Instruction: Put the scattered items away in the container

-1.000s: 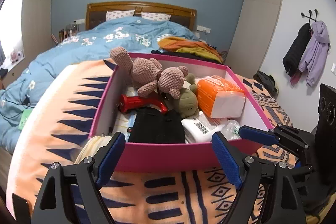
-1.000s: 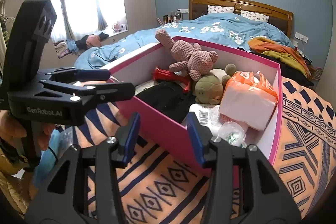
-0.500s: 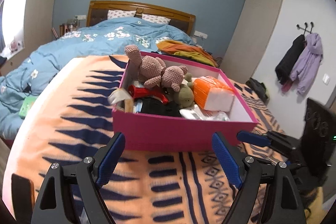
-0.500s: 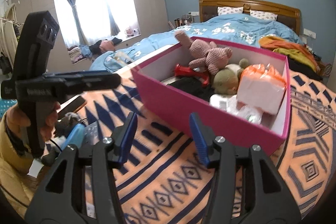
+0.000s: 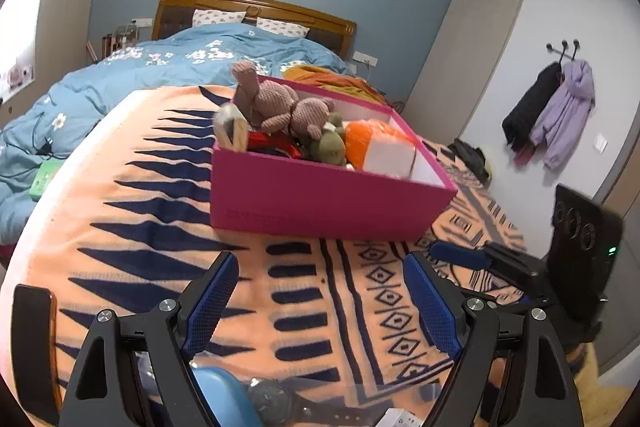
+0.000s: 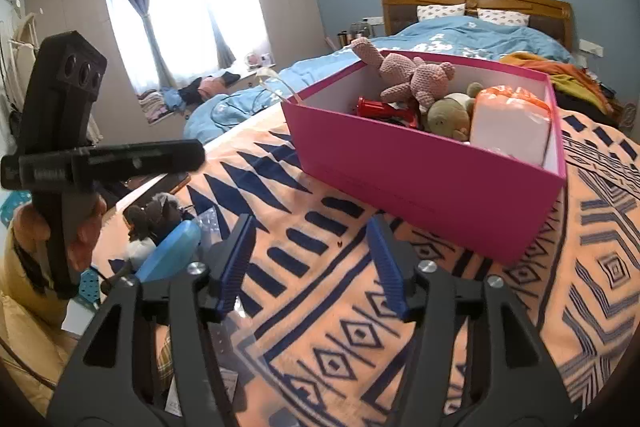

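The pink box point(image 5: 320, 199) point(image 6: 420, 183) stands on the patterned blanket. It holds a knitted pink bear point(image 5: 288, 107) point(image 6: 416, 77), a green plush point(image 5: 330, 149), an orange-and-white tissue pack point(image 5: 384, 147) point(image 6: 510, 119) and a red item point(image 6: 384, 109). My left gripper point(image 5: 320, 261) is open and empty, well short of the box. The jaws of my right gripper point(image 6: 311, 227) are opening, with nothing between them. Close under the grippers lie a blue oval object point(image 5: 224, 399) point(image 6: 170, 251), a wristwatch point(image 5: 276, 401), a dark fuzzy toy point(image 6: 156, 215) and a phone point(image 5: 32, 347).
The orange and navy blanket point(image 5: 132, 227) covers the surface around the box. Behind it is a bed with a blue duvet point(image 5: 180, 67) and a heap of orange clothes point(image 6: 552, 67). Coats point(image 5: 560, 115) hang on the right wall. A hand point(image 6: 84, 227) grips the left tool.
Both grippers have drawn back from the pink box, which now looks smaller and farther away. The right jaws have spread wider. Loose items have come into view at the bottom.
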Available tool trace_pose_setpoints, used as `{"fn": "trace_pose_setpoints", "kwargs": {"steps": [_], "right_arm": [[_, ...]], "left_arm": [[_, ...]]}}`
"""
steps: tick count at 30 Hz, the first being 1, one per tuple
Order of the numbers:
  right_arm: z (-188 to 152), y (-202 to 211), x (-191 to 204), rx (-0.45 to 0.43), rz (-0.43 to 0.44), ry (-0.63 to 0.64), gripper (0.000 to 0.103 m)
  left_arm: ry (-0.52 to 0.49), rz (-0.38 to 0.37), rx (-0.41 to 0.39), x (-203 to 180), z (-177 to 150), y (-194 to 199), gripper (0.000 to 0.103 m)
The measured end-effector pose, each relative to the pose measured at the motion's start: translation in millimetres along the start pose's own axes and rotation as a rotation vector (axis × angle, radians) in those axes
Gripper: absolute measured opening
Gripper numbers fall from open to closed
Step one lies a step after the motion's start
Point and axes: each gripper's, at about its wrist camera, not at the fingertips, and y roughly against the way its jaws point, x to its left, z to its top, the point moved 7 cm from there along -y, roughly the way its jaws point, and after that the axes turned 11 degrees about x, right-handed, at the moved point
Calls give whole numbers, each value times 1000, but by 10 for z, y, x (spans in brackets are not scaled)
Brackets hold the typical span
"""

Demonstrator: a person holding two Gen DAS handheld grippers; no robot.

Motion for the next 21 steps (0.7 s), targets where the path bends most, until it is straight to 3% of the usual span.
{"fn": "trace_pose_setpoints", "kwargs": {"steps": [2, 6, 12, 15, 21], "right_arm": [[-49, 36, 57, -3, -26, 6, 77], [-104, 122, 184, -18, -76, 38, 77], [-130, 230, 170, -71, -223, 11, 88], [-156, 234, 122, -82, -253, -23, 101], [-112, 284, 43, -112, -310, -67, 102]], "left_arm": [[7, 3, 7, -40, -58, -36, 86], [2, 34, 5, -104, -140, -76, 87], [23, 92, -29, -133, -198, -84, 87], [12, 129, -20, -158, -244, -126, 89], [-13, 163, -36, -215, -163, -104, 89]]}}
